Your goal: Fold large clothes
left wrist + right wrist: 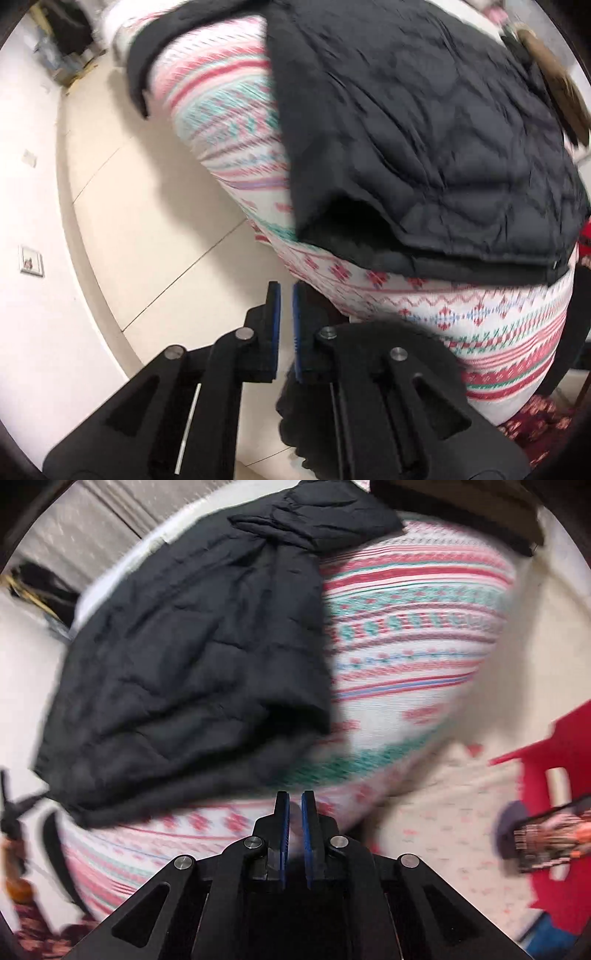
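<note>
Both grippers, left and right, nearly closed, empty, beside black quilted jacket

— What sort of place is this?

— A lived-in room of a home, most likely a bedroom. The middle of both views is filled by a bed-like surface under a patterned cover with red, teal and white knitted-style bands.

— Anything else?

— Pale floor tiles run along the left of the left wrist view, meeting a white wall with a wall switch plate at the far left. Cardboard clutter sits on the floor at the upper left. In the right wrist view, a red plastic chair stands at the right edge.
</note>
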{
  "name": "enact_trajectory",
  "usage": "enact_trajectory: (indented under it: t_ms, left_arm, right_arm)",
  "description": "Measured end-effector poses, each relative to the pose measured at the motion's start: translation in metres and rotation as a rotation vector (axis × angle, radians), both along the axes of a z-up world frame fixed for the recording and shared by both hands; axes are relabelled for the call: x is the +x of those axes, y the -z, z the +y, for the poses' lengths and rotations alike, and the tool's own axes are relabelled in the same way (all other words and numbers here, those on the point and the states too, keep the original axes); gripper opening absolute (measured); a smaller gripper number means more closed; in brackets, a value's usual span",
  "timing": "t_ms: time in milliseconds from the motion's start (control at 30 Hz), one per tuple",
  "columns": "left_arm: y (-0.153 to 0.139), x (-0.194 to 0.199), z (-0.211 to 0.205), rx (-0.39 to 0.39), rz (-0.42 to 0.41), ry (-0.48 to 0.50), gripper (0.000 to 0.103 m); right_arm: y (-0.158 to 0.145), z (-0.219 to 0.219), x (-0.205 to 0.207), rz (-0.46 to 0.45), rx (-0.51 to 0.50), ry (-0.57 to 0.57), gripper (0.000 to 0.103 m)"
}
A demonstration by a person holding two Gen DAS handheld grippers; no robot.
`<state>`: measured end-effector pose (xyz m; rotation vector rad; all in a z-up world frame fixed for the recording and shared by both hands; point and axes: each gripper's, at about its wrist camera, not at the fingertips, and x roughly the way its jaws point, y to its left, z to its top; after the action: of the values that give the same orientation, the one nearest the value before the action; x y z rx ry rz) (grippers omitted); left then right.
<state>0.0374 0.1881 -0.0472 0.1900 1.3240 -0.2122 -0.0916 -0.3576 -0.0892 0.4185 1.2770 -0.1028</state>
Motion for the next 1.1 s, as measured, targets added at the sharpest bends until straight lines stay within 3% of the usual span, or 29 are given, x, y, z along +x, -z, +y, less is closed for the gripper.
enact_trajectory:
  t_ms: [33,67,100,133,200,267,433,533,567,667,700,800,900,1100]
  left_arm:
    - [-0.008,0.001,0.004,-0.007,-0.019,-0.019,0.040]
    - [-0.019,0.001,0.006,-0.012,-0.050,-0.041,0.053]
    - [-0.034,0.002,0.006,-0.019,-0.103,-0.062,0.072]
    - [-0.046,0.003,0.005,-0.029,-0.144,-0.064,0.075]
    - [-0.066,0.011,-0.002,-0.061,-0.194,-0.048,0.075]
    - [-0.077,0.022,-0.006,-0.110,-0.235,-0.027,0.075]
    - [-0.093,0.050,-0.047,-0.235,-0.341,0.112,0.075]
    - [-0.068,0.068,-0.050,-0.261,-0.330,0.194,0.075]
    - [-0.054,0.074,-0.053,-0.246,-0.294,0.206,0.075]
    - [0.006,0.086,-0.048,-0.161,-0.068,0.227,0.075]
    - [0.011,0.079,-0.043,-0.145,-0.075,0.282,0.075]
    - [-0.004,0.066,-0.032,-0.094,-0.086,0.378,0.075]
    - [-0.022,0.077,-0.018,-0.087,-0.099,0.336,0.075]
    - [-0.048,0.139,-0.015,-0.284,-0.217,0.271,0.075]
  right_arm:
    - [-0.006,-0.001,-0.001,-0.006,-0.037,0.004,0.008]
    - [-0.014,-0.004,-0.002,-0.024,-0.044,0.011,0.011]
    - [-0.025,-0.008,-0.002,-0.055,-0.038,0.020,0.020]
    - [-0.036,-0.010,0.000,-0.080,-0.036,0.023,0.026]
    - [-0.063,-0.014,0.005,-0.146,-0.053,0.020,0.054]
    - [-0.081,0.001,0.027,-0.198,-0.070,0.003,0.060]
    - [-0.098,0.060,0.080,-0.283,-0.035,-0.092,0.062]
    - [-0.098,0.102,0.119,-0.317,-0.006,-0.178,0.063]
    - [-0.095,0.116,0.130,-0.323,0.006,-0.200,0.063]
    - [-0.081,0.150,0.165,-0.315,0.065,-0.253,0.063]
    - [-0.075,0.161,0.180,-0.301,0.091,-0.270,0.063]
    - [-0.065,0.179,0.208,-0.264,0.117,-0.301,0.063]
    - [-0.060,0.193,0.234,-0.264,0.114,-0.332,0.063]
    - [-0.044,0.228,0.295,-0.310,0.231,-0.385,0.063]
